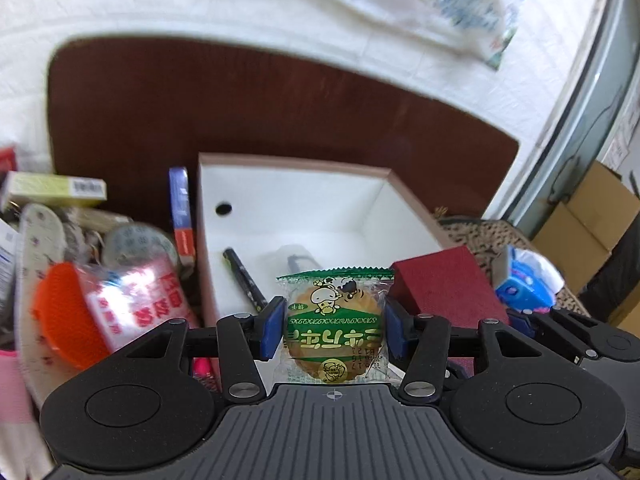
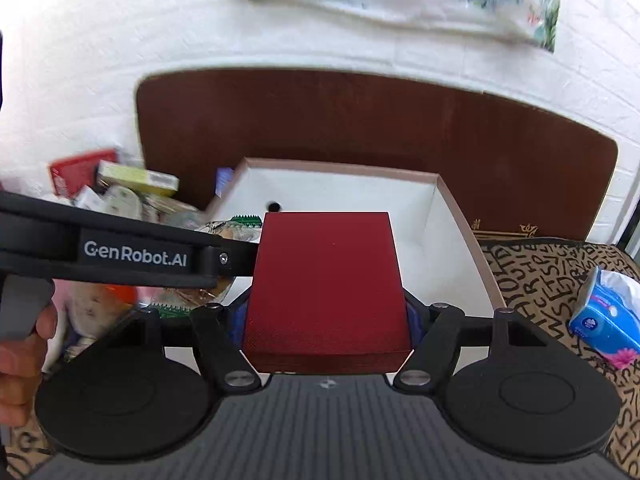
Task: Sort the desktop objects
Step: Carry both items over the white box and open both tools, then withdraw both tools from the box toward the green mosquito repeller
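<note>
brown tabletop (image 1: 240,100) | left jaws pinch biscuit packet (image 1: 336,328) | right jaws pinch red box (image 2: 326,280)

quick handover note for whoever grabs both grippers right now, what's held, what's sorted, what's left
Left gripper: shut on a green snack packet.
Right gripper: shut on a red box.
Both are held at the near edge of the white storage box.
Done: a black pen and a clear item, too blurred to name, lie in the box.
Left: set down both held items, then clear the clutter pile left of the box.
</note>
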Motion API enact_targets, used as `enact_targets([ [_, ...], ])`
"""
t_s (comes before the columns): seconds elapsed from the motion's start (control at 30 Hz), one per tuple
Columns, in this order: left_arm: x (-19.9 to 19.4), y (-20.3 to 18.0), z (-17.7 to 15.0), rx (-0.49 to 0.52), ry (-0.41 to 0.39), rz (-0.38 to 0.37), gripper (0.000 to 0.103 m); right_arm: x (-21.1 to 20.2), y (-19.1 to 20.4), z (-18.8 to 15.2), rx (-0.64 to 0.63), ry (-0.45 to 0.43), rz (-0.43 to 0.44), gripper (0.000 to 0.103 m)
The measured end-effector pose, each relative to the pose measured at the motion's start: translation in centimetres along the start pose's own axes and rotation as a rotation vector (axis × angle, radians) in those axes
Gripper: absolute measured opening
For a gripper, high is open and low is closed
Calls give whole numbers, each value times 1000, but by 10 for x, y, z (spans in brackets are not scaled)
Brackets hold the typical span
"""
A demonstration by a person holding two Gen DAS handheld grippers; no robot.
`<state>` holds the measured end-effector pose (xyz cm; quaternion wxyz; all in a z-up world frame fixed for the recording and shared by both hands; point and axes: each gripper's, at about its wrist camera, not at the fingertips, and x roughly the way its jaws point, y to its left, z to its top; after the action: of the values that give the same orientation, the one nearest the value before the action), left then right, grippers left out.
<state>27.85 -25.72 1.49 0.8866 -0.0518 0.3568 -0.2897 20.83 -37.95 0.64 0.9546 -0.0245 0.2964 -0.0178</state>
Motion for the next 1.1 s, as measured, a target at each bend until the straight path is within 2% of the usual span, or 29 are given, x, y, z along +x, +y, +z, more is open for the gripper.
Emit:
enact_targets([
  [0.1, 23, 0, -1, 20, 41, 31, 55, 26, -6, -2, -11, 57, 11, 74],
  [0.2, 41, 3, -2, 23, 78, 31, 57, 45, -12, -7, -21, 109, 17, 74],
  [0.3, 52, -1, -4, 74, 71, 49, 57, 57, -17, -11, -22, 150, 23, 74],
  [0.53, 59, -4, -1, 98, 54, 64, 70, 72, -23, -13, -18, 186, 20, 74],
  [0.57, 58, -4, -1, 95, 47, 64, 79, 74, -23, -13, -20, 190, 19, 74],
  [0.63, 55, -3, -2, 87, 20, 57, 96, 74, -23, -13, -27, 178, 11, 78],
  [0.67, 52, -4, -1, 91, 5, 41, 103, 72, -23, -13, -33, 163, 3, 87],
  [0.73, 48, -4, 0, 87, 5, 34, 103, 65, -23, -11, -46, 122, -29, 94],
  [0.8, 43, -4, 1, 80, 14, 10, 103, 59, -23, -9, -55, 98, -38, 94],
  [0.87, 38, -2, 1, 70, 26, -8, 103, 52, -23, -7, -47, 83, -31, 99],
  [1.1, 26, 0, -5, 34, 47, -22, 103, 29, -11, -9, -62, 32, -23, 102],
])
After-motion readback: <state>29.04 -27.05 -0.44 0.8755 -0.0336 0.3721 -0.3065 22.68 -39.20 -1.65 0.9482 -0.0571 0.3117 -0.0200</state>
